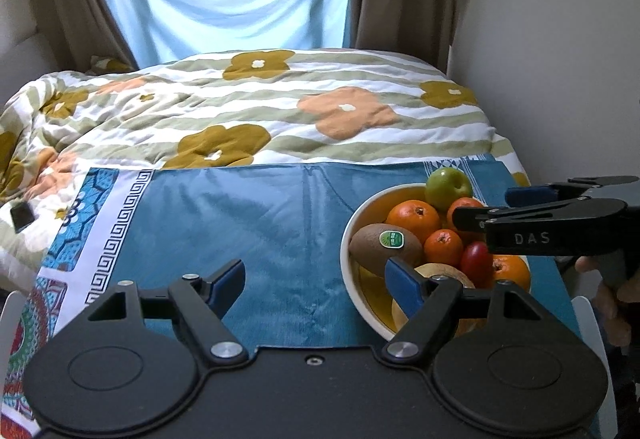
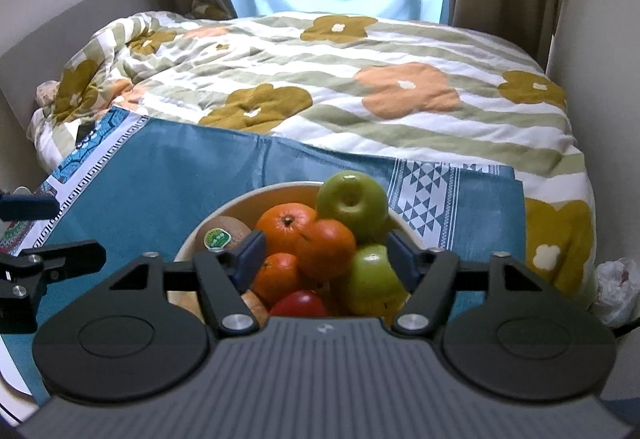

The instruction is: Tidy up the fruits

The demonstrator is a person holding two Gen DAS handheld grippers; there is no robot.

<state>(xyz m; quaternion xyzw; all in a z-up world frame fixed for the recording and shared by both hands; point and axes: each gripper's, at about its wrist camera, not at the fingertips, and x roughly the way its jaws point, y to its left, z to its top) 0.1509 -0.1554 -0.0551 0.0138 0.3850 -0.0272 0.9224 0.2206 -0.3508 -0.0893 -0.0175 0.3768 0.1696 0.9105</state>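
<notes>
My right gripper (image 2: pixel 326 259) hangs over the fruit bowl (image 2: pixel 256 201) with its fingers spread wide, gripping nothing. The bowl sits on the blue cloth (image 1: pixel 248 223) over the bench, heaped with oranges, green apples and a kiwi (image 1: pixel 384 247). My left gripper (image 1: pixel 316 281) — fingers spread too — hovers just beside the bowl's rim.

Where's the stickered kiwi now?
The kiwi lies on the bowl's left side, beside the oranges; in the right wrist view it's behind the tool's left finger.
</notes>
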